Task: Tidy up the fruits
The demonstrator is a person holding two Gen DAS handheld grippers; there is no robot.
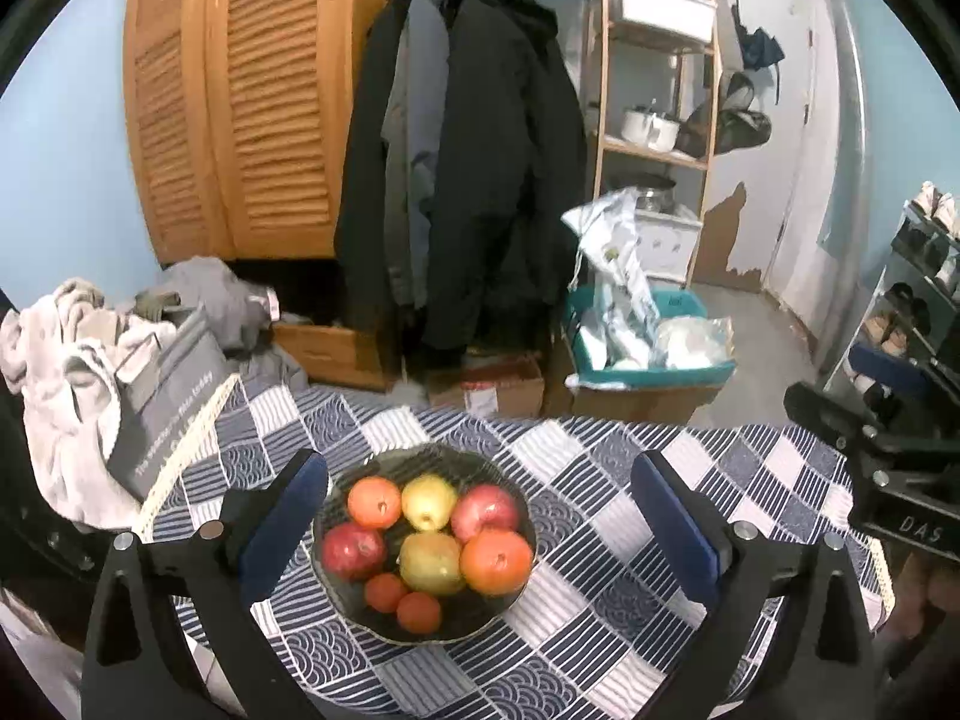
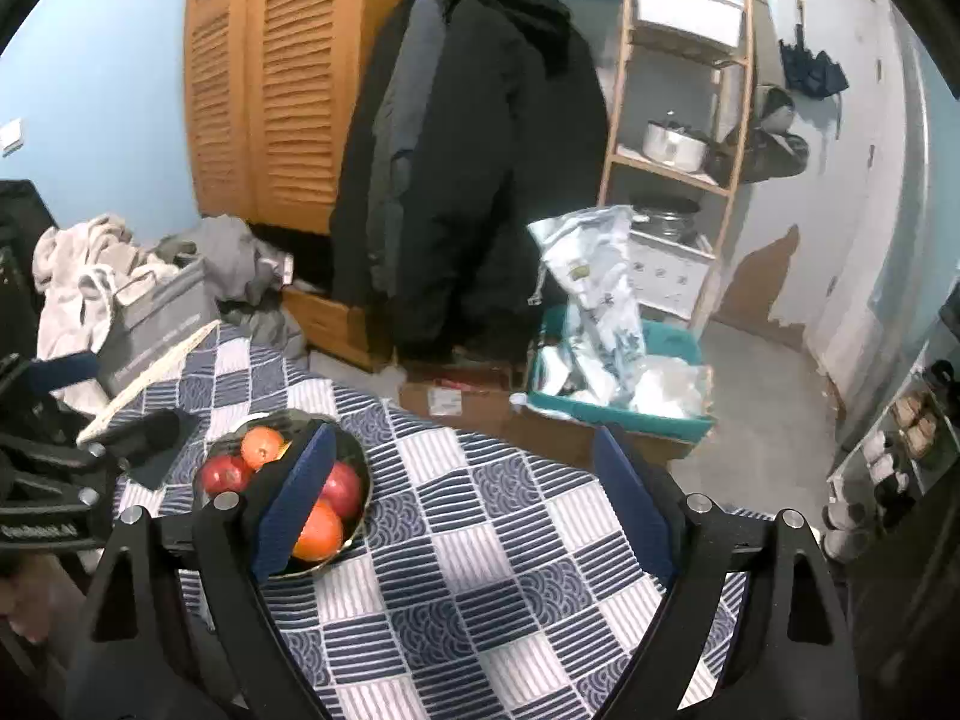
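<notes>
A dark glass bowl (image 1: 360,618) sits on the blue-and-white checked tablecloth (image 1: 600,468). It holds two red apples (image 1: 353,551), two yellow pears (image 1: 429,561), two oranges (image 1: 497,561) and two small tangerines (image 1: 418,612). My left gripper (image 1: 480,531) hangs above the bowl, jaws wide open, nothing between them. In the right wrist view the bowl (image 2: 360,468) lies at the left, partly behind the left finger. My right gripper (image 2: 465,507) is open over bare cloth to the bowl's right, holding nothing.
The table's far edge runs just behind the bowl. Beyond it stand cardboard boxes (image 1: 504,393), a teal bin of bags (image 1: 654,354), hanging dark coats (image 1: 468,180) and a louvred wardrobe (image 1: 240,108). A laundry pile with a grey box (image 1: 162,396) crowds the table's left.
</notes>
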